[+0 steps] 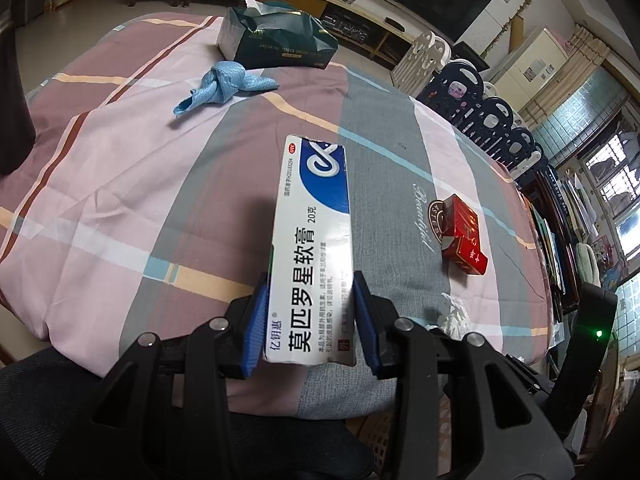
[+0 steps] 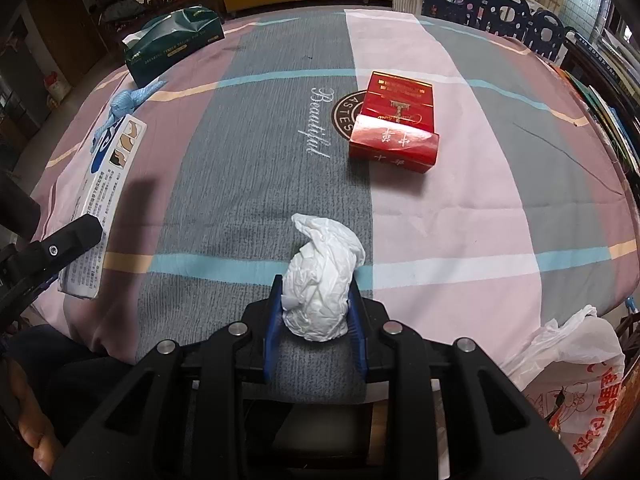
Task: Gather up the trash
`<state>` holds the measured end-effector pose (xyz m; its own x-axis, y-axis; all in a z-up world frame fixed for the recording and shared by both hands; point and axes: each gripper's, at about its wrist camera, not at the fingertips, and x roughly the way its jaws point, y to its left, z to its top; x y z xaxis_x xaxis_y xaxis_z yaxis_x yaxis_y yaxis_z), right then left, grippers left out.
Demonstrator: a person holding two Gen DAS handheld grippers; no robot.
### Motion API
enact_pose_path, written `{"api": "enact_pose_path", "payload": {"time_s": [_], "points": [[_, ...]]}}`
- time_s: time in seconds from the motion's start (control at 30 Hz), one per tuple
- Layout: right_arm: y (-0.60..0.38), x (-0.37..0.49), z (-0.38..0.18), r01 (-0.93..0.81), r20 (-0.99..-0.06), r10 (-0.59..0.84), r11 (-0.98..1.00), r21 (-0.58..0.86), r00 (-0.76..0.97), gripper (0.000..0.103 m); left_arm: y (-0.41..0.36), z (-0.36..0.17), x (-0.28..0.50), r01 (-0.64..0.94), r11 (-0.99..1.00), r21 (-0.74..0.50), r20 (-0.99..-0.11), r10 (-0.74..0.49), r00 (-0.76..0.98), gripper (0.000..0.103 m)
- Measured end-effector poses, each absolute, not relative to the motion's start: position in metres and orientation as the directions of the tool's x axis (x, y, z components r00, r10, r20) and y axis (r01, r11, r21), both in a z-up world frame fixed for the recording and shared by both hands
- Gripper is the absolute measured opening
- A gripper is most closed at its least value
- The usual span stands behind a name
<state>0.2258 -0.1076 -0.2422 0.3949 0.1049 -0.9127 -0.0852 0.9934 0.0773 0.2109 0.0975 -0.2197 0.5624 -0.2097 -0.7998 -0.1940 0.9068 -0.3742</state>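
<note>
My left gripper (image 1: 310, 312) is shut on a white and blue ointment box (image 1: 314, 240) and holds it above the table; the box also shows in the right wrist view (image 2: 104, 192) at the left. My right gripper (image 2: 316, 304) is shut on a crumpled white tissue (image 2: 320, 280) near the table's front edge. A red cigarette pack (image 2: 394, 124) lies open on the cloth further out; it also shows in the left wrist view (image 1: 464, 236). A knotted blue cloth (image 1: 224, 84) lies at the far left.
A striped tablecloth (image 2: 460, 208) covers the table. A dark green tissue pack (image 1: 276, 40) sits at the far edge. A white plastic bag with red print (image 2: 576, 364) hangs off the front right corner. Dark blue chairs (image 1: 484, 108) line the right side.
</note>
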Motion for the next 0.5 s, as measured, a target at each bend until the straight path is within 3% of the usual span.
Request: {"api": "enact_pose_path", "payload": {"time_s": [0.5], "points": [[-0.1073,0.2261,-0.2413,-0.084,-0.911,0.106,0.993,0.079,0.398,0.03,0.0973,-0.2198,0.2112,-0.191,0.908,-0.373,-0.798,-0.209,0.565,0.041]]}}
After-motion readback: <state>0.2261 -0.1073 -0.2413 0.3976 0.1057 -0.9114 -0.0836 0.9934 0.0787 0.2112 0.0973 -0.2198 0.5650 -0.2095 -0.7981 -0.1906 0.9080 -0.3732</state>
